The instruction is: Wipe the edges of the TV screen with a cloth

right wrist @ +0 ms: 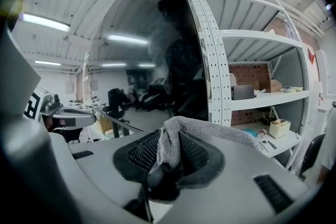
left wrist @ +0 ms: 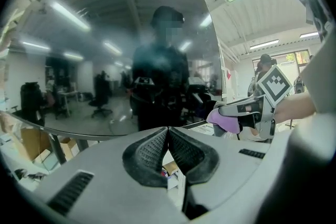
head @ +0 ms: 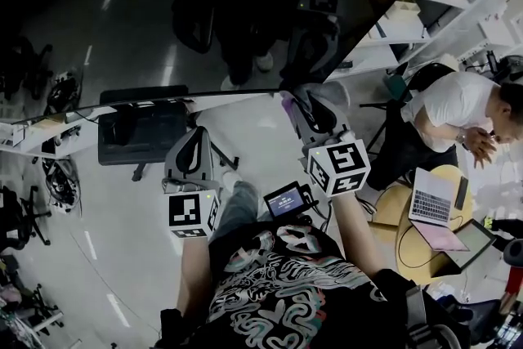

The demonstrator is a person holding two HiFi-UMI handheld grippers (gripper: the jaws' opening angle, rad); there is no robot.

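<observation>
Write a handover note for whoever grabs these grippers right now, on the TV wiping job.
Left gripper: shut, empty, facing the TV screen.
Right gripper: shut on the cloth, near the screen's lower right corner.
Done: the pictures do not show which edges have been wiped.
Left: run the cloth along the screen's edges; treat all of them as still to do.

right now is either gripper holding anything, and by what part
The right gripper pinches the cloth by a bunched fold between its jaws; the rest drapes over one jaw. The left gripper is shut, with nothing in it.
</observation>
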